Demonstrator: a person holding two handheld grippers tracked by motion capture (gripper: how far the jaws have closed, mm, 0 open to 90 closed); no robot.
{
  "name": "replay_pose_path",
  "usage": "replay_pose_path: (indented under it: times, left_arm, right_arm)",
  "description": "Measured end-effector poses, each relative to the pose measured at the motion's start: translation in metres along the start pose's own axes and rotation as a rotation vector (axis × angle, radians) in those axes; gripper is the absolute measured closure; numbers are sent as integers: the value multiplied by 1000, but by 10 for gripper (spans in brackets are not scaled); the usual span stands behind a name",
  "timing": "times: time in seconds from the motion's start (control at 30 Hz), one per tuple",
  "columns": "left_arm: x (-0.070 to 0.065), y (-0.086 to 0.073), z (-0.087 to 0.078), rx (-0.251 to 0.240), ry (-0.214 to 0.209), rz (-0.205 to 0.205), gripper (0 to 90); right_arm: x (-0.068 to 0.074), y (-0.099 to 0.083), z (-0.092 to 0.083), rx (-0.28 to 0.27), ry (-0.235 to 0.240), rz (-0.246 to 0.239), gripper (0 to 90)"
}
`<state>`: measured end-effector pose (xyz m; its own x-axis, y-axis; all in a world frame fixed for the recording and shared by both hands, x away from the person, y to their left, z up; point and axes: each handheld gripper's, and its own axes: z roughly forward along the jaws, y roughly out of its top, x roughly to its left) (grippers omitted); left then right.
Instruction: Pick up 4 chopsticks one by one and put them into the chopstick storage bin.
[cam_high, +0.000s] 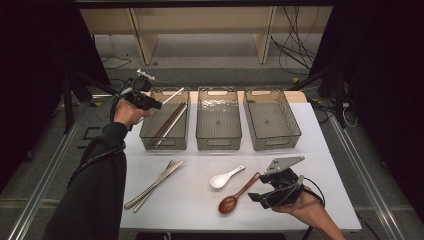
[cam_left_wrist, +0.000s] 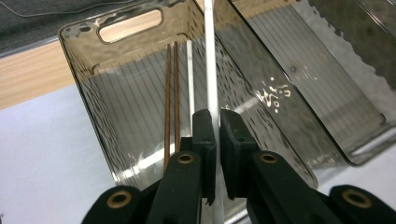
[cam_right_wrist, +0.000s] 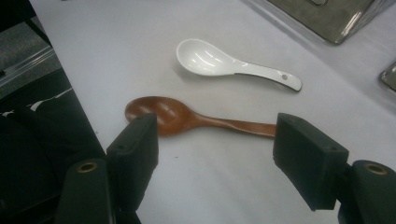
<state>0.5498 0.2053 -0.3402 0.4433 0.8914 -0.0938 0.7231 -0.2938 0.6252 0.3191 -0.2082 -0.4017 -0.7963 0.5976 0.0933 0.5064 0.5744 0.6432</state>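
Left tool (cam_left_wrist: 213, 122) is clenched on a white chopstick (cam_left_wrist: 209, 56), held over the left bin (cam_high: 148, 140) w/ brown chopsticks (cam_high: 168, 120) already lying inside. The stick looks light, stiff, thin & slick, so it could pivot in the pads; the grip sits near one end, and a hold closer to mid-length would prob steady it. Its long axis runs straight out from the jaws along the bin's length, far tip toward the bin's handle end; right tool (cam_right_wrist: 215, 154) is released, hovering over the wooden spoon (cam_right_wrist: 187, 117) on the counter (cam_high: 200, 210).

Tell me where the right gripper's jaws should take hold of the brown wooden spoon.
Probably the slim handle, from above. The wooden spoon lies flat on the table, bowl toward the near edge. The right gripper is open above it; jaws closing across the narrow handle should hold better than on the wide, rounded bowl.
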Motion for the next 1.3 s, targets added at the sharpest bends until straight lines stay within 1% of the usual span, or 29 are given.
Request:
replay_pose_path:
  times: [0.03,0.13,0.27,0.33,0.53,0.7,0.73,0.77,0.8,0.83,0.87,0.9,0.93,1.0,1.1,1.13,1.17,1.23,1.27,1.3]
  left_arm:
    - [0,1,2,3,-2,2,846]
    - [2,3,9,-5,-1,-12,846]
    - [4,3,16,-7,8,-15,845]
    - [4,3,19,-5,16,-9,845]
    - [4,0,28,3,12,-11,845]
    - [6,-2,34,6,21,-10,843]
    - [6,-2,35,-2,27,-3,841]
    - [6,-3,36,-33,32,-5,834]
    - [7,-3,35,-57,30,-17,826]
    - [8,-3,34,-68,17,-33,784]
    - [7,-4,34,-81,10,-37,727]
    - [7,-4,34,-89,17,-28,674]
    - [6,-4,33,-87,24,-23,661]
    - [4,-4,31,-83,20,-13,647]
    - [0,-4,26,-83,8,4,572]
    - [-1,-5,23,-91,3,4,551]
    - [-2,-6,19,-95,-16,6,541]
    - [-5,-7,14,-105,-43,-7,511]
    - [-7,-8,12,-98,-53,1,485]
    - [-10,-9,9,-96,-54,10,457]
  right_arm:
    - [0,0,0,1,2,1,319]
    - [0,0,0,2,4,0,319]
    - [-1,0,0,-1,4,-1,319]
    - [-1,0,-1,0,4,4,319]
    - [-1,0,-1,-2,1,-1,319]
    - [0,0,-1,-3,2,-3,319]
    - [0,0,-1,-3,2,-3,319]
    - [0,0,-1,-2,3,-5,319]
    - [0,0,-1,-2,3,-5,320]
    - [0,0,-1,-2,2,-5,320]
    - [0,0,-2,-1,4,-4,320]
    - [0,-1,-2,-2,4,-3,320]
    - [-1,-1,-2,0,2,0,320]
    - [0,-1,-2,-1,2,0,320]
    - [0,0,-1,-1,2,-3,320]
    - [0,-1,-1,-1,2,-3,320]
    - [0,-1,-1,0,3,-1,319]
    - [1,0,-1,0,3,-1,320]
    - [0,0,-1,-1,2,-3,319]
    - [0,0,-1,-4,0,1,319]
